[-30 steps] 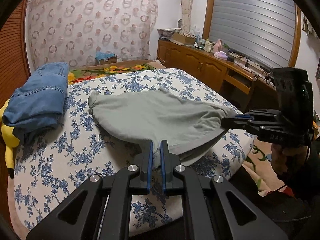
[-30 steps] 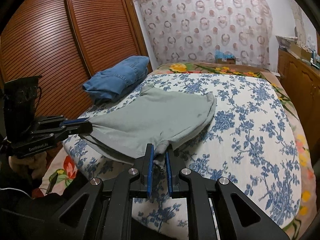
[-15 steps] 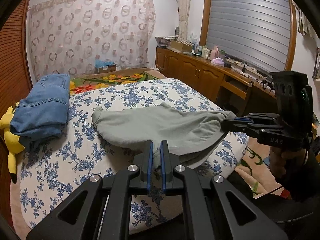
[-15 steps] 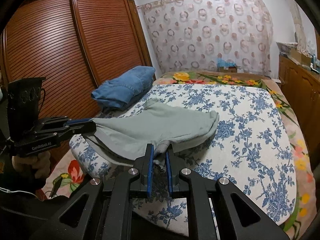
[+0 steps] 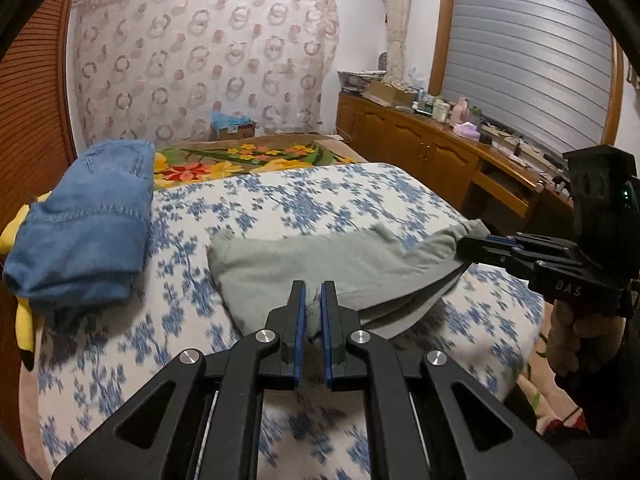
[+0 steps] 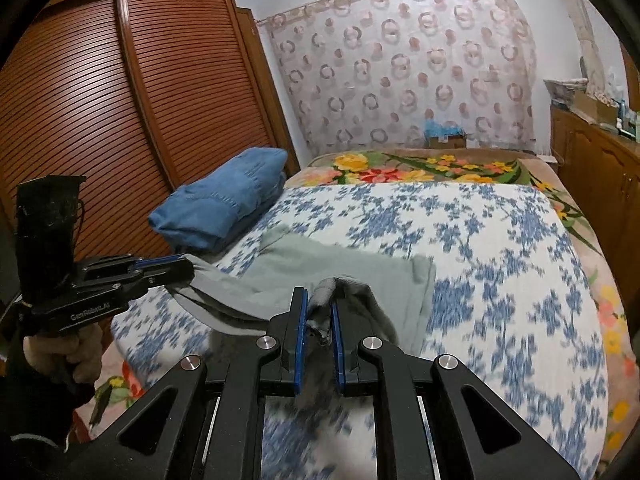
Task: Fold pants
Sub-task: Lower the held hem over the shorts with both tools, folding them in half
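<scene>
We see the bed first, filling the middle of both views under a white cover with blue flowers, a flowered blanket across its far end. On the left of the right wrist view stands a slatted wooden wardrobe; a wooden cabinet runs along the right of the left wrist view. The grey-green pants lie near the bed's near edge, in the lower centre of each frame, their near part lifted off the cover. Folded blue jeans sit at the left, well apart from them (a yellow plush toy peeks from beneath). Our left gripper is clamped on a bunch of the pants' fabric at bottom centre. Our right gripper pinches another bunch the same way, and in the left wrist view it shows at the right edge, gripping the cloth there.
</scene>
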`<action>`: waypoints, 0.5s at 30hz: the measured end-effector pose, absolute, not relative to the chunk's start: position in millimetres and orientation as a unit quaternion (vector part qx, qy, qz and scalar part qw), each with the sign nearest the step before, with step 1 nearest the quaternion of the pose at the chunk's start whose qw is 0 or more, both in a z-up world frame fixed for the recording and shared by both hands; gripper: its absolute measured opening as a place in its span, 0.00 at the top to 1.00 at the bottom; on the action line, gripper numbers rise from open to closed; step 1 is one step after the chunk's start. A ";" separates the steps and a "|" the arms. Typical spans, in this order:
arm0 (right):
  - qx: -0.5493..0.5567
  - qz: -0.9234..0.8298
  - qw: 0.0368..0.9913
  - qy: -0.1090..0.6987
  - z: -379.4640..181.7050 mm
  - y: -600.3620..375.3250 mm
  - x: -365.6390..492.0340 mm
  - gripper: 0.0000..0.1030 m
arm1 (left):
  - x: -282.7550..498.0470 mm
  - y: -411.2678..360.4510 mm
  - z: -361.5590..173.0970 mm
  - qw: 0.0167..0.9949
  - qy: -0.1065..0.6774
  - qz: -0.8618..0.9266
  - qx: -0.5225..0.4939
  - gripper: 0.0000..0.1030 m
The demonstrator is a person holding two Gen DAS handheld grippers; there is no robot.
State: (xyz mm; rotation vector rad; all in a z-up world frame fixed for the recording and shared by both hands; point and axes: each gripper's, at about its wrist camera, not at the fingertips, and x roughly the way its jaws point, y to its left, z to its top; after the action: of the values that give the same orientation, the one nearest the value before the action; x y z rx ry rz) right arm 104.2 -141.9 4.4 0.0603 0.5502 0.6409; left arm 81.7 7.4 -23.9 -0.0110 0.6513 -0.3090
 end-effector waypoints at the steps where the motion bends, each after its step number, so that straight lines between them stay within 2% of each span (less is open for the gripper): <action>1: 0.028 0.308 0.913 0.267 3.6 -139.5 110.6 0.89 | 88.3 6.9 -22.5 0.938 0.315 -0.147 -0.001 0.92; 15: 0.006 0.280 0.912 0.300 -14.2 -99.5 183.2 0.89 | 145.7 13.0 -39.6 0.932 0.338 -0.127 0.000 0.92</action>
State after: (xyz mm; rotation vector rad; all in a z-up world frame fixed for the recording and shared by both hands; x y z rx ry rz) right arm 183.2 -99.5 -14.2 0.0123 0.6181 0.5771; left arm 145.7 13.0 -39.6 0.0000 0.6925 -0.2603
